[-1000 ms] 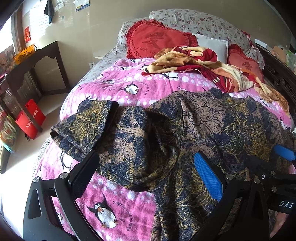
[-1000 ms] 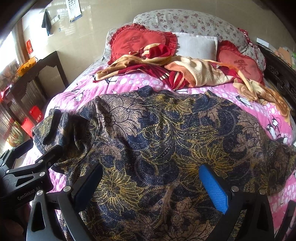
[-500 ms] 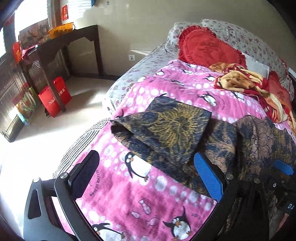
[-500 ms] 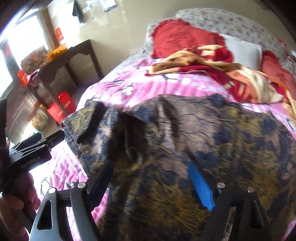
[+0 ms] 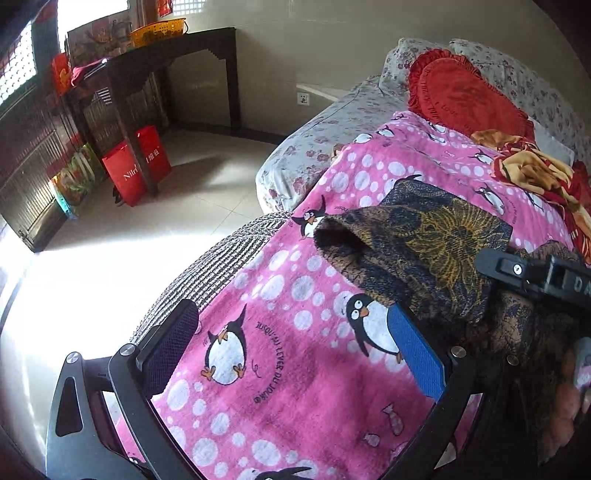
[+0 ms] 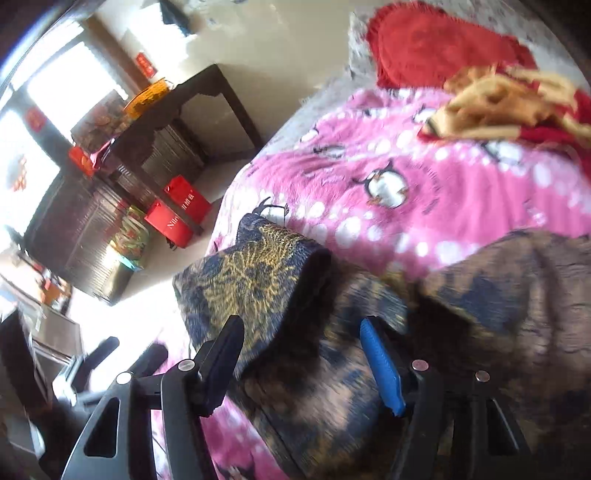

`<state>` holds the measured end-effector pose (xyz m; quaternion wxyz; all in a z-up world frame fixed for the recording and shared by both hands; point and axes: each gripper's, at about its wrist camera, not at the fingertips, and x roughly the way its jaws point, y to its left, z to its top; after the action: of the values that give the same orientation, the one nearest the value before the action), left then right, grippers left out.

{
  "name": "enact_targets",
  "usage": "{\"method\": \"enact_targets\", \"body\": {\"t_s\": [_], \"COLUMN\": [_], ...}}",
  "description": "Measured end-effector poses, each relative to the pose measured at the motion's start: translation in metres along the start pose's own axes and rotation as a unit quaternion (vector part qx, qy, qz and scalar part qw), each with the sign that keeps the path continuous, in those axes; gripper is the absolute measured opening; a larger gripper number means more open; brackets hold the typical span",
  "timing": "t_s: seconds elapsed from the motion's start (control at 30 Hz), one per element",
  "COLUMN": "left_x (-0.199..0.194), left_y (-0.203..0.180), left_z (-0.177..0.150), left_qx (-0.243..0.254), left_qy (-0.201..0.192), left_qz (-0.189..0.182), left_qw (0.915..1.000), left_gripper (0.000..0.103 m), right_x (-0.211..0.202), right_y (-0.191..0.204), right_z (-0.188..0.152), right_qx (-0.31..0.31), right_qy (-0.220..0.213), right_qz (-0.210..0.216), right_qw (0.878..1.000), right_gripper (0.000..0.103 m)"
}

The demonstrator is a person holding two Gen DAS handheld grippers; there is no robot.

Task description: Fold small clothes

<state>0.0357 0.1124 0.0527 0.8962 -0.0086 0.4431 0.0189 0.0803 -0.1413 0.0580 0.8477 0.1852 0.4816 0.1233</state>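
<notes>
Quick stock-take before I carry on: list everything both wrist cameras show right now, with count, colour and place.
patterned garment: one, dark blue and gold, on the blanket, sleeve lying out toward the bed's edge
penguin blanket: one, pink with white dots, covering the bed
heart cushion: one seen, red, at the head of the bed
crumpled cloth: one, red and tan, in front of the cushion
side table: one, dark wood, by the wall
basket: one, yellow, on the side table
gift bags: two, red, on the floor under the table
left gripper: open, over bare blanket
right gripper: jaws closing, garment between them, not yet pinched
</notes>
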Motion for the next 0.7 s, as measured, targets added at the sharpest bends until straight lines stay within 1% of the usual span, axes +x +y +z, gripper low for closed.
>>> {"method": "enact_targets", "body": {"t_s": [0.07, 0.1, 0.13, 0.17, 0.2, 0.27, 0.3, 0.33, 0.4, 0.5, 0.53, 0.63, 0.7], "left_x": [0.001, 0.001, 0.001, 0.001, 0.000, -0.003, -0.005, -0.007, -0.011, -0.018, -0.022, -0.030, -0.034], "left_y": [0.002, 0.001, 0.001, 0.000, -0.001, -0.005, -0.008, -0.011, -0.017, -0.030, -0.036, -0.054, -0.069], "left_z": [-0.002, -0.003, -0.003, -0.004, -0.004, -0.005, -0.005, -0.005, -0.004, -0.005, -0.006, -0.008, -0.011], "left_qx": [0.003, 0.003, 0.004, 0.005, 0.006, 0.009, 0.010, 0.012, 0.013, 0.017, 0.021, 0.036, 0.047], "left_qy": [0.001, 0.003, 0.004, 0.005, 0.005, -0.001, -0.003, -0.005, -0.008, -0.013, -0.016, -0.023, -0.024], "left_qz": [0.004, 0.004, 0.003, 0.002, 0.001, -0.001, -0.001, -0.002, -0.010, -0.023, -0.027, -0.037, -0.044], "left_qw": [1.0000, 1.0000, 1.0000, 1.0000, 1.0000, 1.0000, 0.9999, 0.9999, 0.9998, 0.9995, 0.9993, 0.9984, 0.9976], "left_gripper": [0.103, 0.103, 0.103, 0.103, 0.103, 0.103, 0.103, 0.103, 0.103, 0.103, 0.103, 0.103, 0.103], "right_x": [0.018, 0.025, 0.028, 0.030, 0.030, 0.017, -0.001, -0.021, -0.068, -0.152, -0.175, -0.245, -0.286], "right_y": [0.001, 0.005, 0.009, 0.016, 0.018, 0.020, 0.021, 0.021, 0.016, -0.010, -0.021, -0.066, -0.107], "right_z": [0.008, 0.011, 0.012, 0.014, 0.016, 0.021, 0.023, 0.024, 0.027, 0.022, 0.018, -0.003, -0.024], "right_qx": [0.023, 0.026, 0.021, 0.011, 0.005, 0.008, 0.002, -0.010, -0.021, -0.032, -0.032, -0.019, 0.002], "right_qy": [0.011, 0.012, 0.007, 0.002, 0.000, -0.014, -0.030, -0.047, -0.074, -0.124, -0.134, -0.159, -0.167], "right_qz": [0.029, 0.040, 0.041, 0.027, 0.016, 0.023, 0.025, 0.021, 0.026, 0.005, -0.004, -0.059, -0.115], "right_qw": [0.999, 0.999, 0.999, 1.000, 1.000, 1.000, 0.999, 0.999, 0.997, 0.992, 0.990, 0.985, 0.979], "right_gripper": [0.062, 0.059, 0.044, 0.017, 0.008, 0.004, 0.004, 0.004, 0.004, 0.004, 0.004, 0.004, 0.004]}}
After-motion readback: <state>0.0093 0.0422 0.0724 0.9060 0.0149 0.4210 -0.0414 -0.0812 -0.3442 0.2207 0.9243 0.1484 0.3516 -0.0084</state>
